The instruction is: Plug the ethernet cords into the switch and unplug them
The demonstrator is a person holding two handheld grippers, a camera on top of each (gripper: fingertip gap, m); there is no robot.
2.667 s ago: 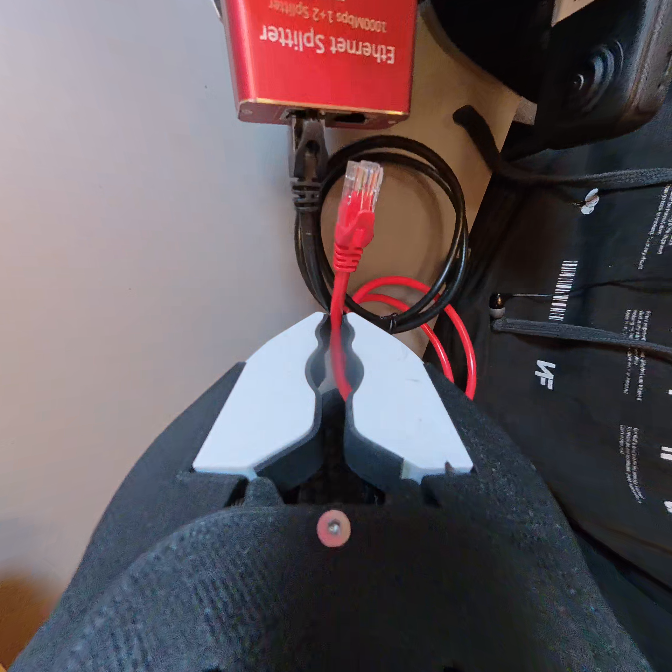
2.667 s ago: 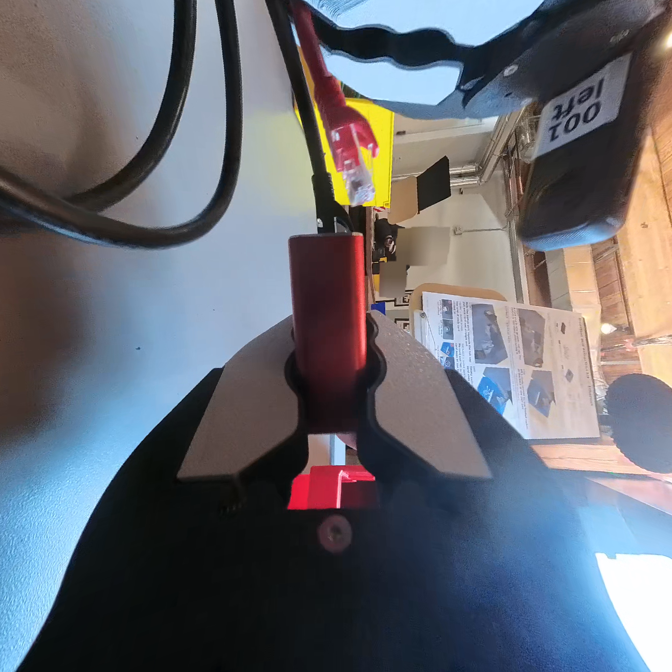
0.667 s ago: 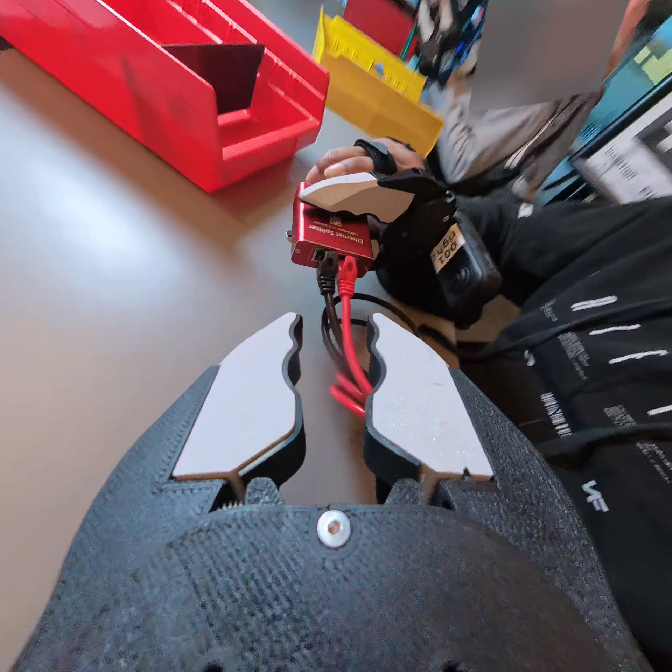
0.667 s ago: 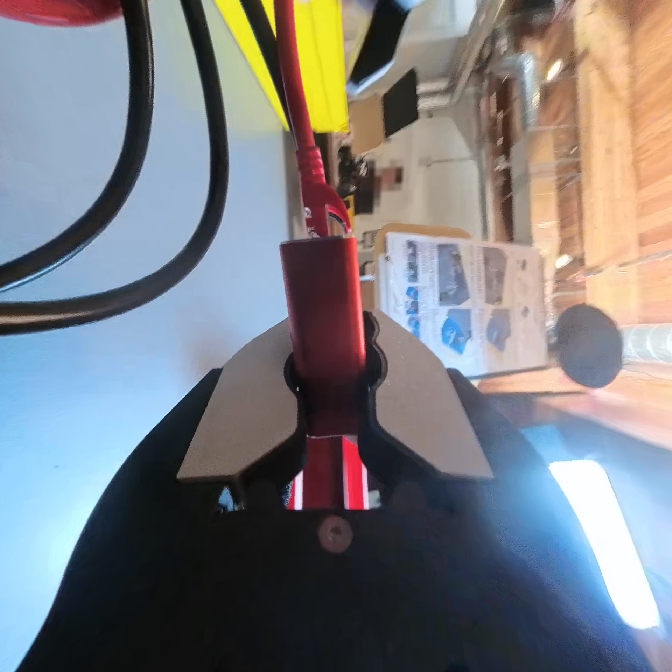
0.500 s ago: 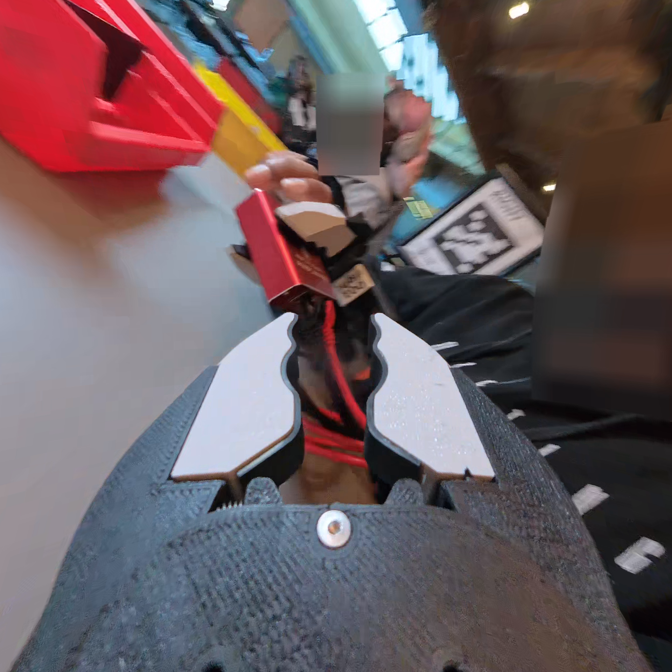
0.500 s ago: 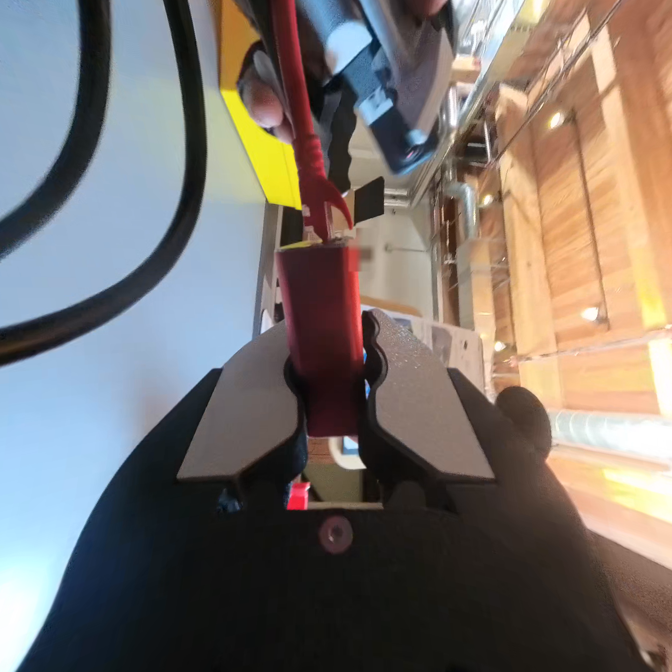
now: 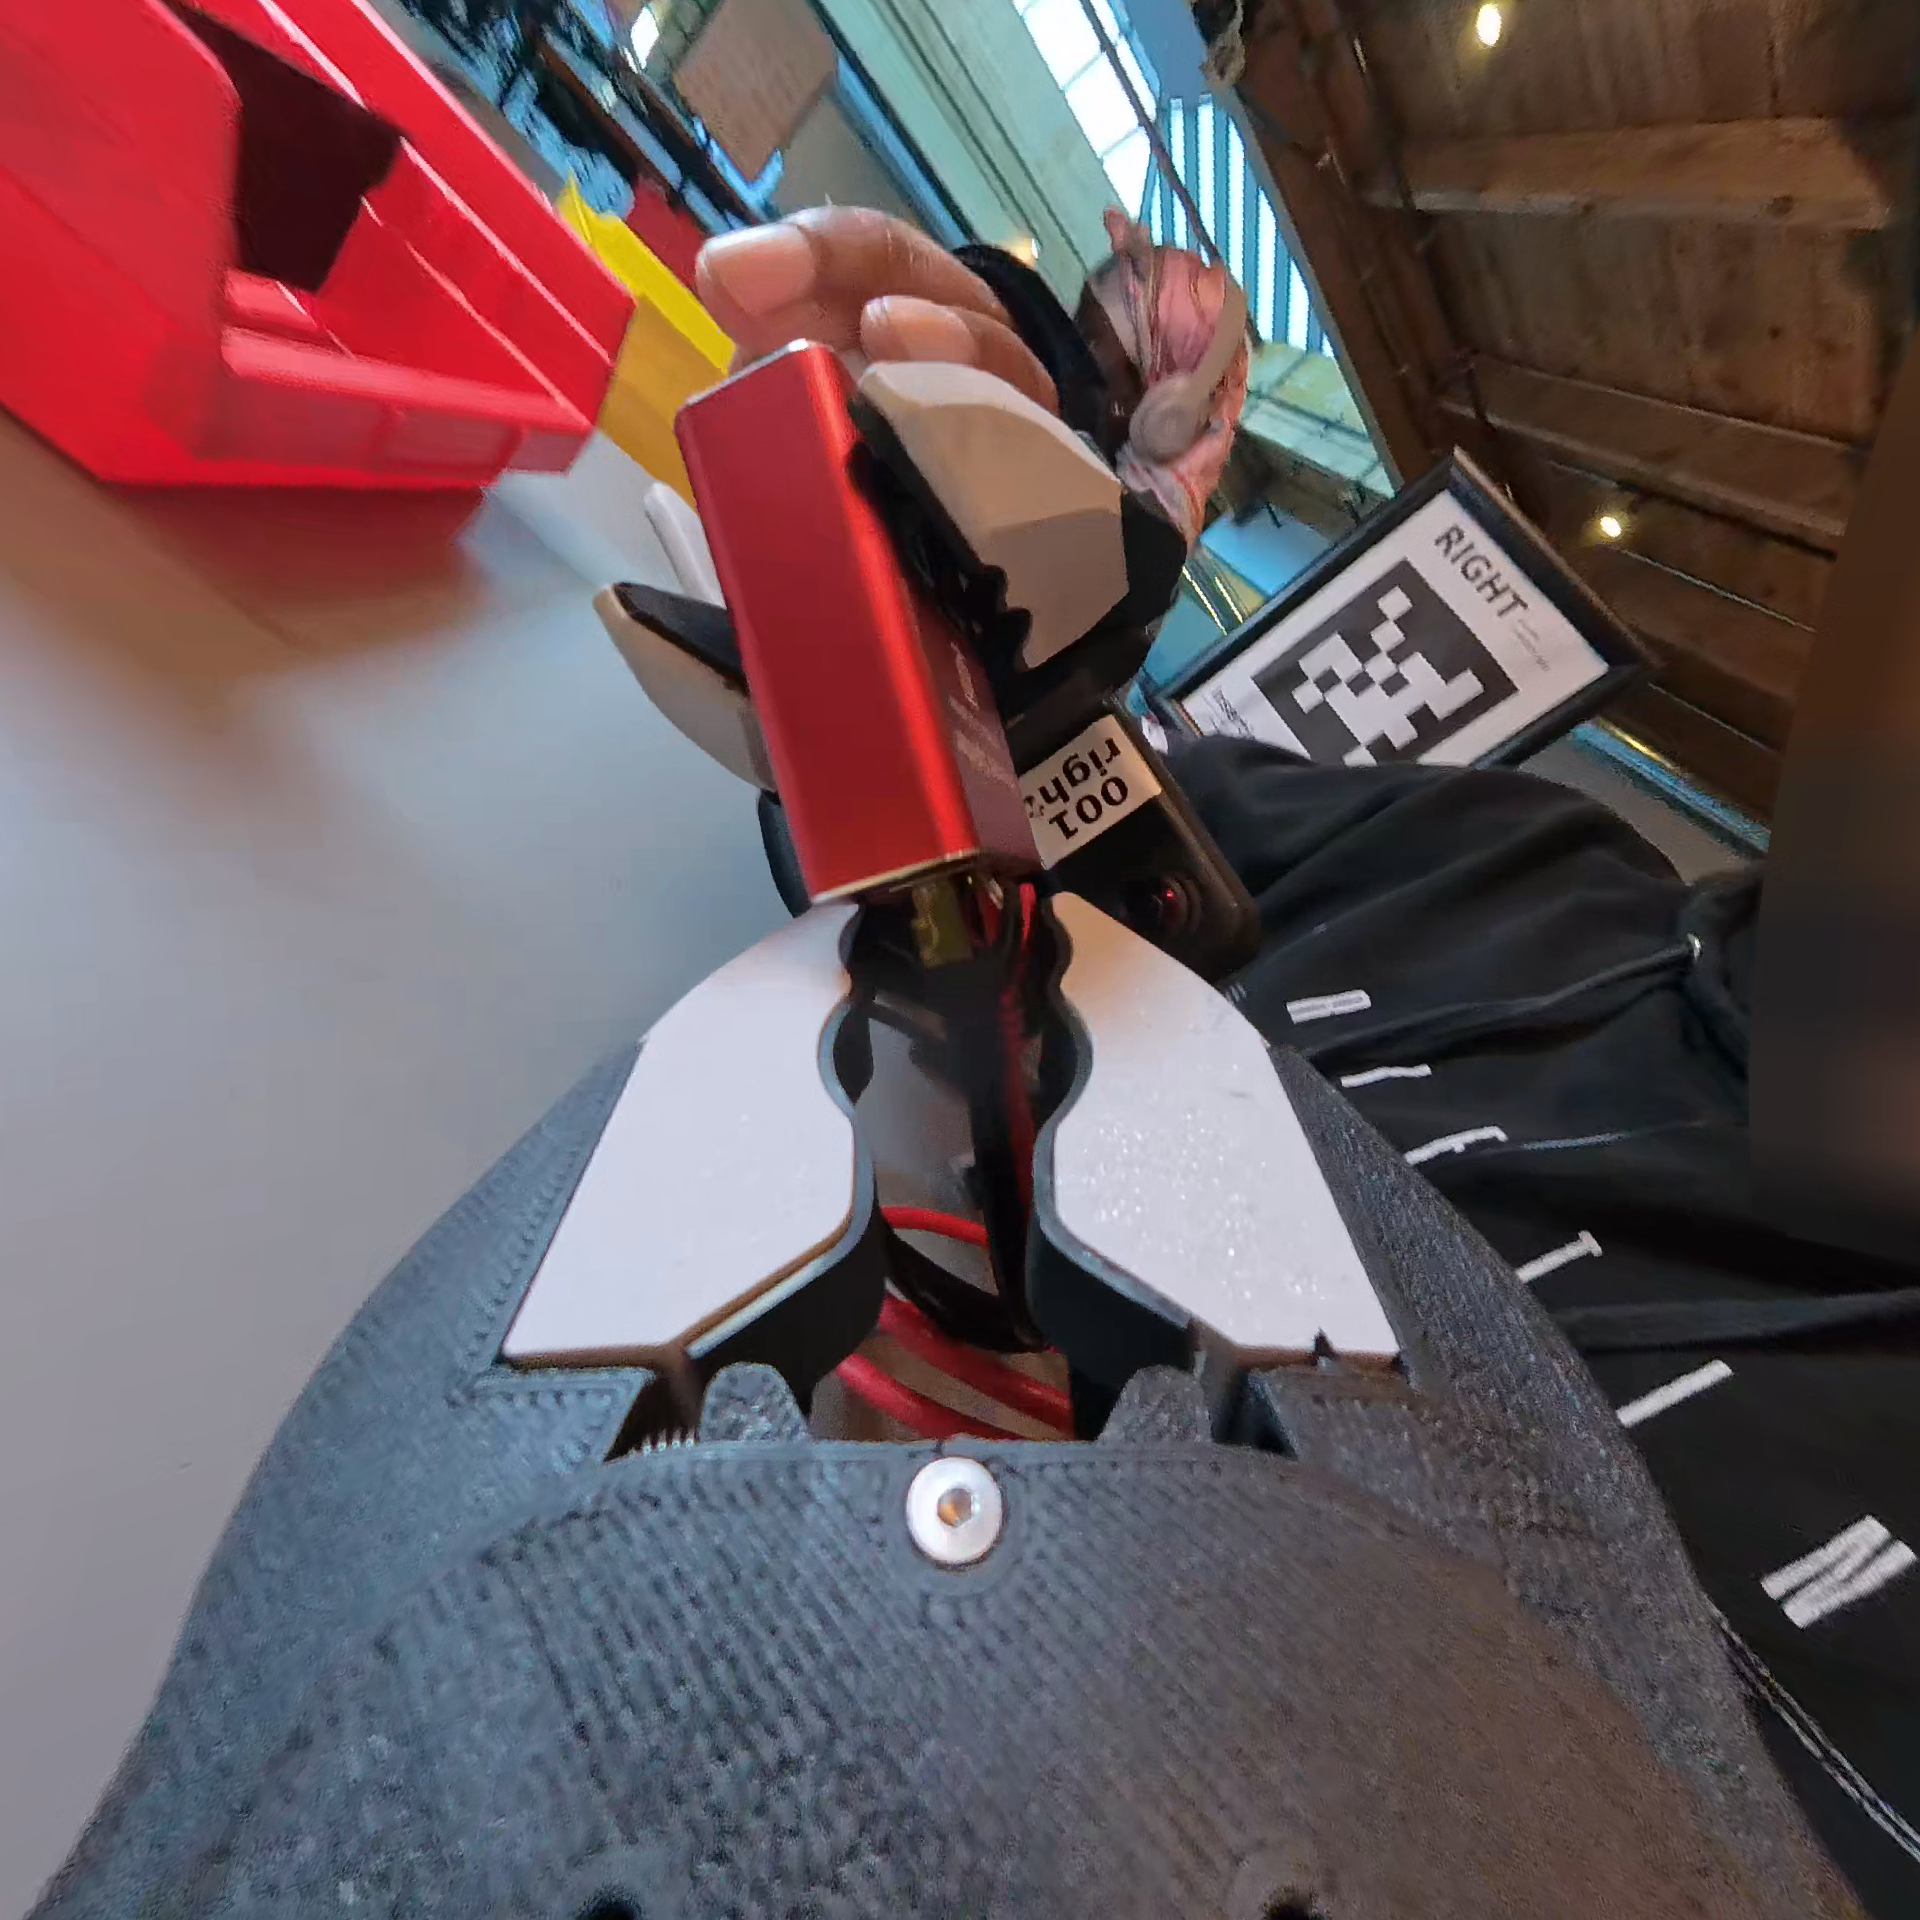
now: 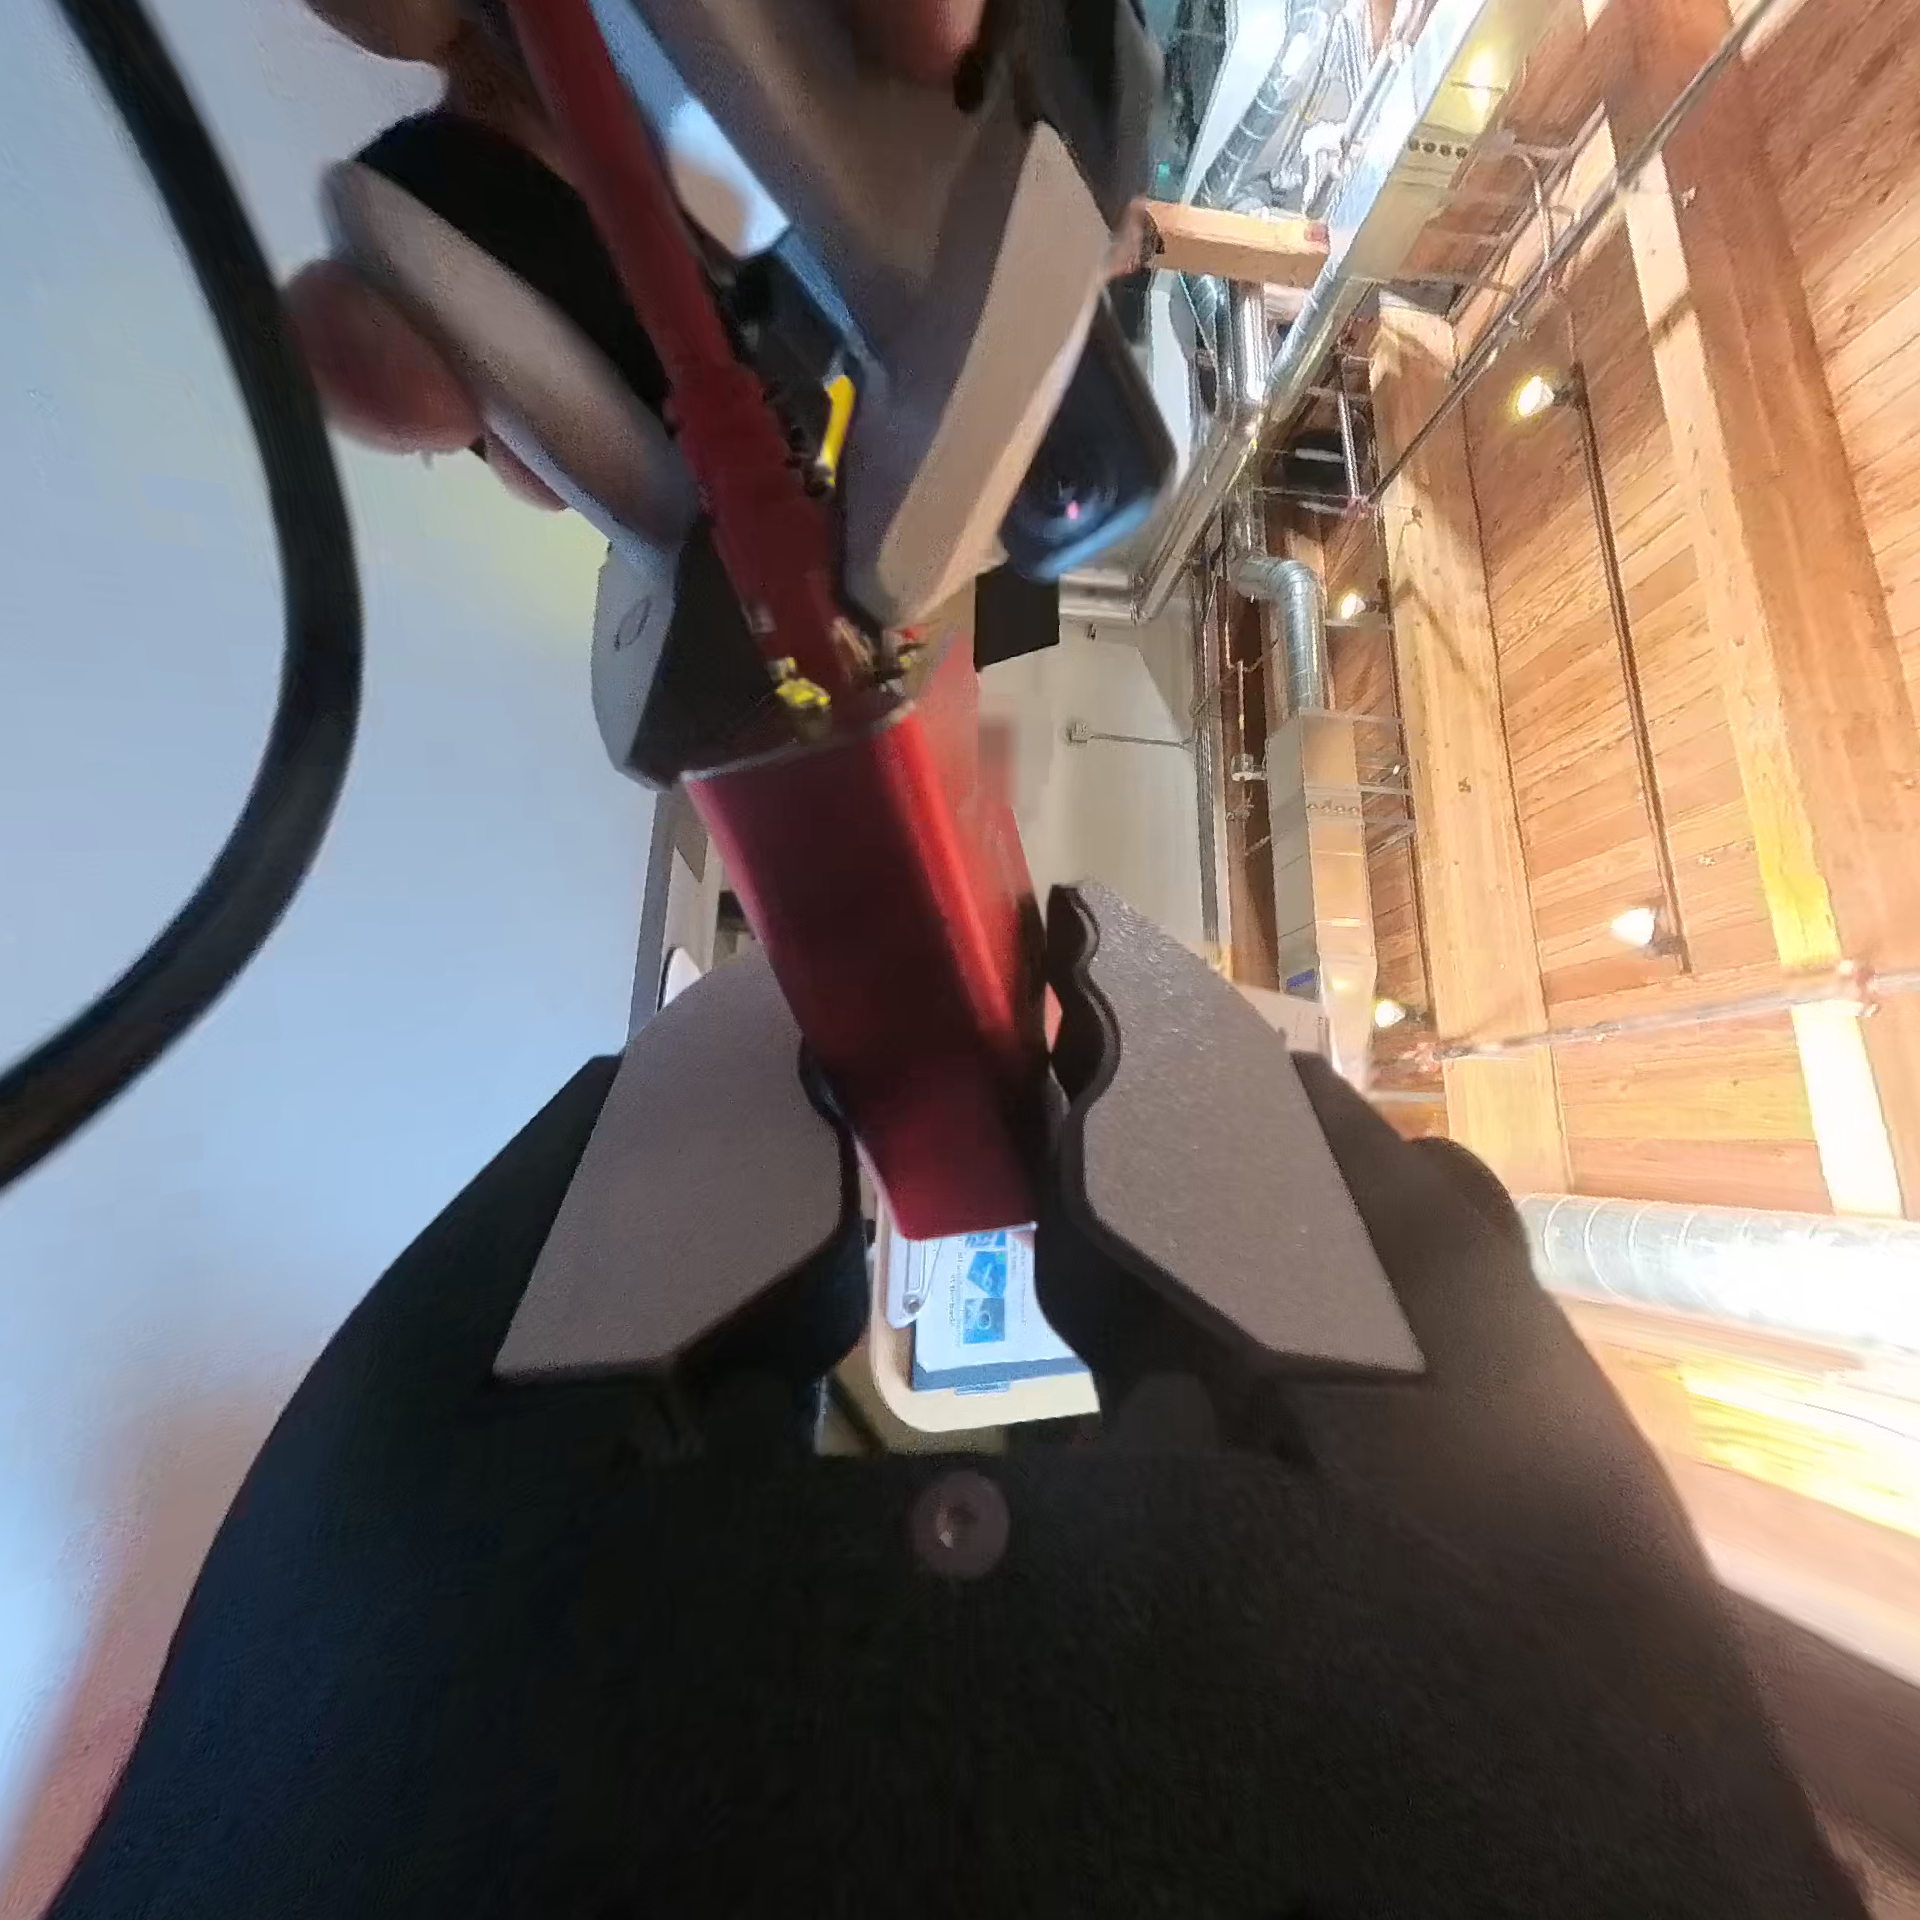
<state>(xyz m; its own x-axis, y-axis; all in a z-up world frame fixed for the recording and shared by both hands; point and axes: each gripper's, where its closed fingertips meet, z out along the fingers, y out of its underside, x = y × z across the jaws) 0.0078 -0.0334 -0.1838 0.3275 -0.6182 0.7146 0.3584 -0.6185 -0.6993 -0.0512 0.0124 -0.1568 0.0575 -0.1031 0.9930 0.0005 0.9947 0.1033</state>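
The red switch (image 7: 842,665) is held off the grey table (image 7: 312,935), tilted, with its ports toward my left gripper. My right gripper (image 8: 925,935) is shut on the switch (image 8: 914,987); its fingers (image 7: 997,488) clamp the switch's far end in the left wrist view. A red cord (image 7: 1013,1070) and a black cord (image 7: 987,1164) are both plugged into the ports. My left gripper (image 7: 951,930) is open, its tips right at the ports and astride both plugs. It shows in the right wrist view (image 8: 790,665), with the red cord (image 8: 665,260) running between its fingers.
A red bin (image 7: 260,260) and a yellow bin (image 7: 665,353) stand at the back left of the table. A framed marker sign (image 7: 1392,644) stands at the right. The person's black jacket (image 7: 1507,987) fills the right side. The black cord (image 8: 301,623) loops over the table. There is about 8 centimeters between the tips of the two grippers.
The red plug, loose 2.7 s ago, now sits in the switch. My left gripper let go of the red cord, opened and moved up to the ports. The right gripper tilted the switch upward.
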